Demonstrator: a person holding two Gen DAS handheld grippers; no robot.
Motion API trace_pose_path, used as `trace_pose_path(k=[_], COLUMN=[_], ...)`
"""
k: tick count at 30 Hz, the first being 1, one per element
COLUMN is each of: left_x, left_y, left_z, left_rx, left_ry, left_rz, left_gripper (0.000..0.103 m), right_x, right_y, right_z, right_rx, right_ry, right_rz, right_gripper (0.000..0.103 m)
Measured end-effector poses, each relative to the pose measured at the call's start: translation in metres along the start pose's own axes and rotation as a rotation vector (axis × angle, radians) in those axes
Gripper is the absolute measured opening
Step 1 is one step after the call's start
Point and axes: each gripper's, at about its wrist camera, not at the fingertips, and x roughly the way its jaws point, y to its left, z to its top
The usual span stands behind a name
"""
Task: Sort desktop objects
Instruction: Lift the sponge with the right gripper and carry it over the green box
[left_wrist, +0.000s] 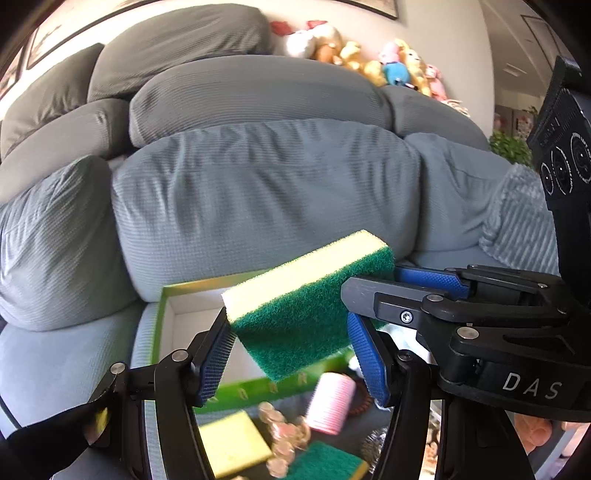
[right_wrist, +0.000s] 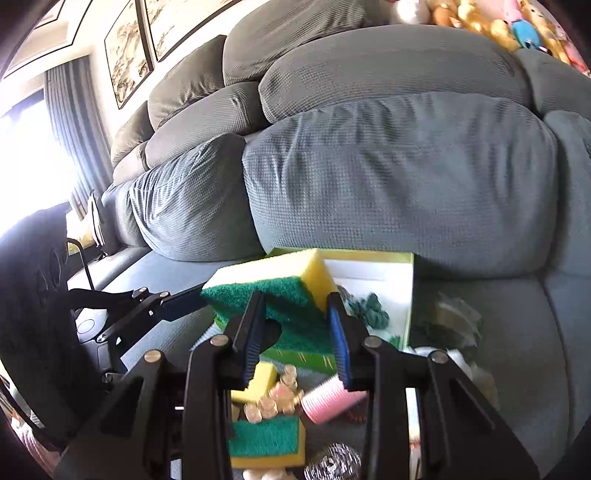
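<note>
Two grippers meet over the green box (right_wrist: 408, 291) on the sofa seat (right_wrist: 517, 332). Sponge (left_wrist: 310, 302) held mid-air above it: left gripper (left_wrist: 291, 354) and right gripper (right_wrist: 297, 336) both look clamped on it. Probably a handover or placing step; next, one releases, sponge lowers into box.

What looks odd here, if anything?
The sponge hangs tilted over the box, between the fingers of both the left gripper and the right gripper; which one really holds it is unclear.
</note>
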Motion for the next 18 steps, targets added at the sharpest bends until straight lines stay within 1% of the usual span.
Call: trace_pose_path(k=[4,7,12,18], left_x=[0.008,0.018,0.04,0.068], left_y=[0.016,0.028,0.045,0.063], left_z=[0.016,0.021,0.013,-0.003], left_rx=[-0.006,-0.021,-0.052,-0.087], left_ry=[0.0,0.011,0.054,0.111], left_rz=[0.027,0.043,0.061,0.075], left_gripper=[0.063,0.063,0.063,0.063], right_x=[0.014,0.031,0.063,0.106], right_y=[0.006,0.006,0.005,-0.001], right_z=[0.019,0.031,0.032,0.022], right_rx=[-0.018,-0.02,-0.018,0.008], right_ry=[-0.007,0.004,0.05,0.114], right_rz=[0.018,0.03,0.041,0.055], right_gripper=[0.033,0.033,0.033,0.033])
